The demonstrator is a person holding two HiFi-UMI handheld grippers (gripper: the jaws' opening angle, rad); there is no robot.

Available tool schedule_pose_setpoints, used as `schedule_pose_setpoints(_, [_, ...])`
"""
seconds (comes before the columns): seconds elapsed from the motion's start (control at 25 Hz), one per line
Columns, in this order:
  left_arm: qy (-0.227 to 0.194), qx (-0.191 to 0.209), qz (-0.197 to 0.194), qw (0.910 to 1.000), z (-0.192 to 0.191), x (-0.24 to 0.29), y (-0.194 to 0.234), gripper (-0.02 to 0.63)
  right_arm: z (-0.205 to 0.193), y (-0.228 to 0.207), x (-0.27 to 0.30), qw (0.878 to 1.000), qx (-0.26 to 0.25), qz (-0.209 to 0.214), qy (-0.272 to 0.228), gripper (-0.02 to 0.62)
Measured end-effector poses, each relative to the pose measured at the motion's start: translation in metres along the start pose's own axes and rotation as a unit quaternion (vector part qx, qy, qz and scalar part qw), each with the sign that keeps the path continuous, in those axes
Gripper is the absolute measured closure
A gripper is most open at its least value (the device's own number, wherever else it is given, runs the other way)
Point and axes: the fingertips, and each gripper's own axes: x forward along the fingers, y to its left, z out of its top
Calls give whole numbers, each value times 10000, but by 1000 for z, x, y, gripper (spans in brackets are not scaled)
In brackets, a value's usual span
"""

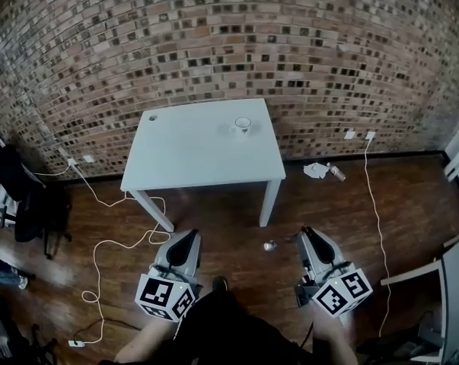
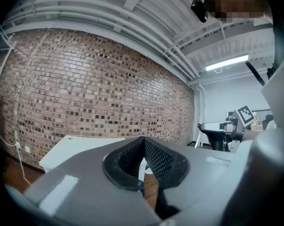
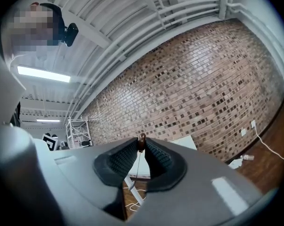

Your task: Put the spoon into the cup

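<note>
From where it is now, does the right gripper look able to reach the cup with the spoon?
Probably not yet. The right gripper, shut on the spoon, is well short of the table; the cup stands near its far edge. Nothing blocks the way, so stepping forward should do.

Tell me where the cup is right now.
In the head view the cup stands on the white table, near its far right corner, close to the brick wall.

White table (image 1: pixel 199 154) before brick wall (image 1: pixel 214 36)
</note>
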Motion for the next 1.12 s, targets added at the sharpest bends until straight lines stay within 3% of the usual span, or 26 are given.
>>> schedule_pose_setpoints(0.4, [86, -299, -39, 9995, -11, 85, 46, 614, 4, -34, 83, 9996, -164, 21, 218, 538])
schedule_pose_setpoints(0.64, [68, -207, -162, 9996, 0, 134, 89, 614, 17, -39, 154, 9985, -396, 269, 263, 538])
schedule_pose_setpoints(1.12, [-33, -595, -20, 9982, -4, 204, 180, 614, 18, -63, 272, 9972, -500, 69, 556, 538])
